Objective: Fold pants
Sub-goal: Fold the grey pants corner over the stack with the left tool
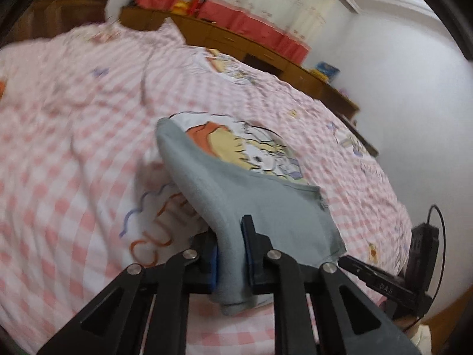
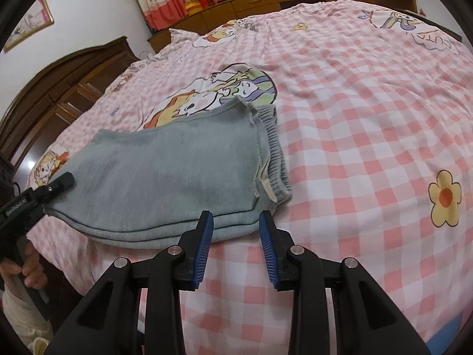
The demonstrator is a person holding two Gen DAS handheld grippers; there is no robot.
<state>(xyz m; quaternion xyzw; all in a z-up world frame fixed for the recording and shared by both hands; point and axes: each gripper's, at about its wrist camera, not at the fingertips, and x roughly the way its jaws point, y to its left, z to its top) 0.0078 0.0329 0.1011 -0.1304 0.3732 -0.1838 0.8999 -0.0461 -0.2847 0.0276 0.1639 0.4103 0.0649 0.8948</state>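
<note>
Pants [image 1: 236,195], grey and folded, hang pinched in your left tool [image 1: 230,254] in the left wrist view, the cloth lifted off the checked bed [image 1: 74,148] toward 12 o'clock. From the right wrist view, your right tool [image 2: 236,236] stands spread and holds nothing, the pants' near edge just beyond its tips, waistband [image 2: 275,153] at 1 o'clock.

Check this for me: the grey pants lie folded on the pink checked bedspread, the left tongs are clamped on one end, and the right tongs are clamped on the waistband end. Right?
Not quite. The right tongs are open and grip nothing; the right wrist view shows their blue pads apart at the near edge of the pants. The rest holds: the pants lie folded on the bedspread, and the left tongs are clamped on one end.
</note>
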